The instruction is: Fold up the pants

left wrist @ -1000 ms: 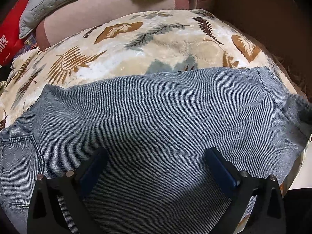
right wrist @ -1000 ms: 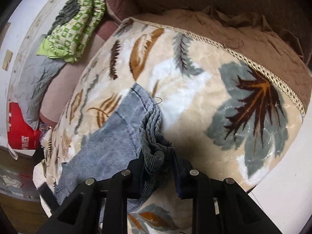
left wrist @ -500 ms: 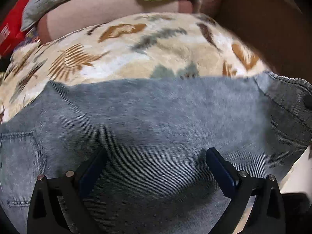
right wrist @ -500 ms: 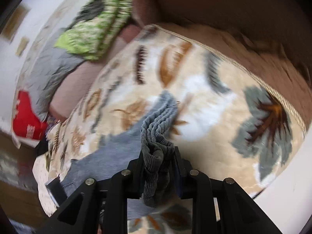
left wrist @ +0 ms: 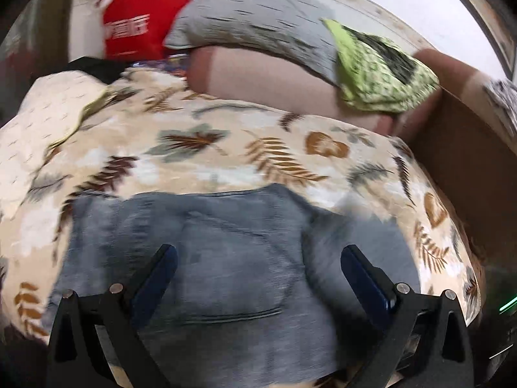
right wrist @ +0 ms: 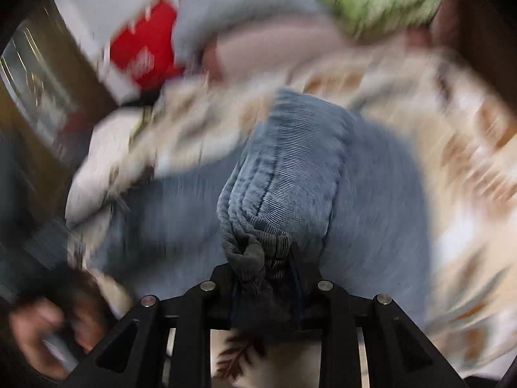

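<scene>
Denim is bunching between the right gripper (right wrist: 265,278)'s clenched jaws, a gathered end of the jeans (right wrist: 300,168) hanging lifted over the rest, which is lying flat on the leaf-print blanket (left wrist: 226,148). Nearer the body, the left gripper (left wrist: 258,265) is hovering released above the jeans' pocket area, gripping nothing. Judging by this, the fold is going best if the carried end is landing square, edges aligned. Farther off, a green cloth (left wrist: 381,71) is lying on a grey pillow (left wrist: 258,22); no containers are showing clearly.

red bag (left wrist: 139,19), white characters, too blurred to read
</scene>
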Demonstrator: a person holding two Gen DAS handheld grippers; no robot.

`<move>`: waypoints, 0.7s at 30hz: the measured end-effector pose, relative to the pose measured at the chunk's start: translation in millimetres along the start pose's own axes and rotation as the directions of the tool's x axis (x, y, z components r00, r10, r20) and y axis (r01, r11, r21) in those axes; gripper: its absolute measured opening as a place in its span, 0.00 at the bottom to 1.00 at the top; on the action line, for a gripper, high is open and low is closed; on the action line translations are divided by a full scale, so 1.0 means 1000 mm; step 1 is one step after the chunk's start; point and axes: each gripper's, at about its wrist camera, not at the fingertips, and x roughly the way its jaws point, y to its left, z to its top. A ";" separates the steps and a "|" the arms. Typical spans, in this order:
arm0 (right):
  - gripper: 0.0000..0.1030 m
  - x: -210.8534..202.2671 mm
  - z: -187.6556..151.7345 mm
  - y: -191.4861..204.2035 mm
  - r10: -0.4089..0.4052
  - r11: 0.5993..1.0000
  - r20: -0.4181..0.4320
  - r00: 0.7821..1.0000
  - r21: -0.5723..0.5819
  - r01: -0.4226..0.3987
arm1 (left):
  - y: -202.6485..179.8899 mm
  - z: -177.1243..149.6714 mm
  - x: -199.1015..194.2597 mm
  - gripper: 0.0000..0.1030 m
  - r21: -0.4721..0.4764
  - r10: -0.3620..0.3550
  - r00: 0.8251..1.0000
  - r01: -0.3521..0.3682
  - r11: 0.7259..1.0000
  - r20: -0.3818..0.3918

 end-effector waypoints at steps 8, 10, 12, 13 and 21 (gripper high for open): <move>0.71 -0.022 -0.029 -0.017 0.156 0.982 0.054 0.986 0.103 -0.161 | -0.031 0.001 0.001 0.98 0.051 -0.069 0.998 0.069 0.996 -0.012; 0.71 -0.047 -0.036 -0.041 0.167 0.963 0.124 0.978 0.191 -0.189 | -0.048 -0.001 0.003 0.98 0.086 -0.087 0.996 0.088 0.992 -0.018; 0.71 -0.061 -0.038 -0.068 0.180 0.934 0.175 0.968 0.278 -0.224 | -0.064 -0.007 0.012 0.98 0.107 -0.088 0.995 0.092 0.990 -0.043; 0.71 -0.063 -0.040 -0.084 0.190 0.912 0.190 0.963 0.330 -0.245 | -0.071 -0.012 0.019 0.98 0.124 -0.082 0.995 0.090 0.988 -0.065; 0.63 -0.051 -0.027 -0.117 0.270 0.852 0.094 0.958 0.441 -0.283 | -0.087 -0.067 0.075 0.98 0.304 0.092 0.968 -0.018 0.953 -0.232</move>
